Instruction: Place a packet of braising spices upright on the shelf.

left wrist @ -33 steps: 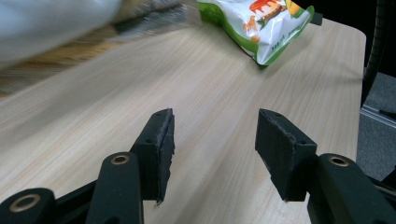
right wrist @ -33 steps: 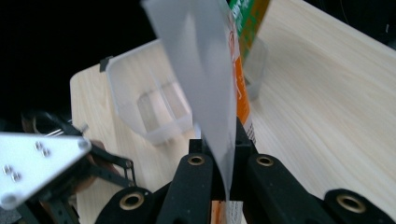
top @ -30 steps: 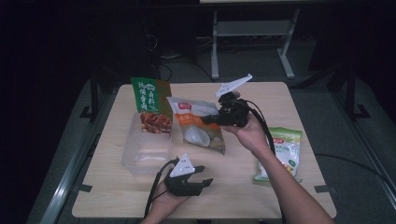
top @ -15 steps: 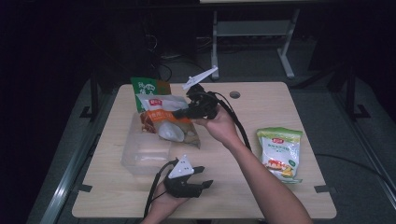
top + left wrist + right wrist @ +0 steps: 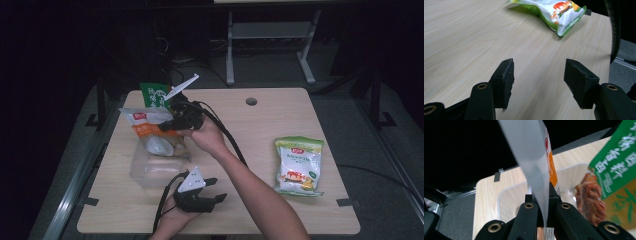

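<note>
Right gripper (image 5: 167,125): clamped on the top edge of the orange-and-white snack bag (image 5: 155,139); in the right gripper view the film of the bag is seen pinched flat between the closed jaws.
Held bag: hung above the clear plastic bin (image 5: 152,167), off the table (image 5: 240,210).
Left gripper (image 5: 212,190): jaws parted, nothing between them, just widened further; rested near the front edge of the table beside the bin.
Green bag of red snacks (image 5: 152,95): stood at the far end of the bin.
Green-and-white bag (image 5: 299,165): laid flat, well apart on the right side of the table.
Step in hand: judged to be the carrying of the held bag over the bin.
Next move: the bag is to be lowered into the bin beside the green bag, and the jaws released only once it is seated.
</note>
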The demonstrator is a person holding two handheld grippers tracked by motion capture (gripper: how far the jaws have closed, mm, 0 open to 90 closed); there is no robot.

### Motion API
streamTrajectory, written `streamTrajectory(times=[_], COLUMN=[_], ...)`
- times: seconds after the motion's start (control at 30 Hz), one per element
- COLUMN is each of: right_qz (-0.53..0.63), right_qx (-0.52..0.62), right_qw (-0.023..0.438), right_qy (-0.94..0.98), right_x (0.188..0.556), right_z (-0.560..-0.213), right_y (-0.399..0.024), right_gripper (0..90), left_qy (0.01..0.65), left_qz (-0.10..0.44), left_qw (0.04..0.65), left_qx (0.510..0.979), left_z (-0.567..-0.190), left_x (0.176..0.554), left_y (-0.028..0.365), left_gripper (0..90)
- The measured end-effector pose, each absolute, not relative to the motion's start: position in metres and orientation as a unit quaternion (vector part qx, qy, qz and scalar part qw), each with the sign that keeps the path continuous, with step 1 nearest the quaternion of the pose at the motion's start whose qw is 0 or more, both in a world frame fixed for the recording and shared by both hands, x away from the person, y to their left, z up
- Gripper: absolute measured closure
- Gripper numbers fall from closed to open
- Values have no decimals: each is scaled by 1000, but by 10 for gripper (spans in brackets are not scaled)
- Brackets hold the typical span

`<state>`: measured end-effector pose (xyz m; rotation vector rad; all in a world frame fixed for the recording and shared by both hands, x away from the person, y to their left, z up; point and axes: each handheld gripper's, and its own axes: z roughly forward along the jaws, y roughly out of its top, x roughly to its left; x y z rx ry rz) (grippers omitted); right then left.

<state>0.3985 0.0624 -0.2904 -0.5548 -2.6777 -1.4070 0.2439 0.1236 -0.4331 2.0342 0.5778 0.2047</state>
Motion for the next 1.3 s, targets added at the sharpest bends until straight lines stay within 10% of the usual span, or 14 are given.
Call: streamTrajectory(times=[1.3], right_qz=[-430], right_qx=[-213], right_qw=[59], right_qy=[-875], right_x=[420], right_z=[-335], right_y=[81], right_gripper=[815], left_qy=[247], left_qz=[82], left_qw=[495], left_qx=[829], left_z=[-435], left_x=[241], left_y=[128], left_gripper=[400])
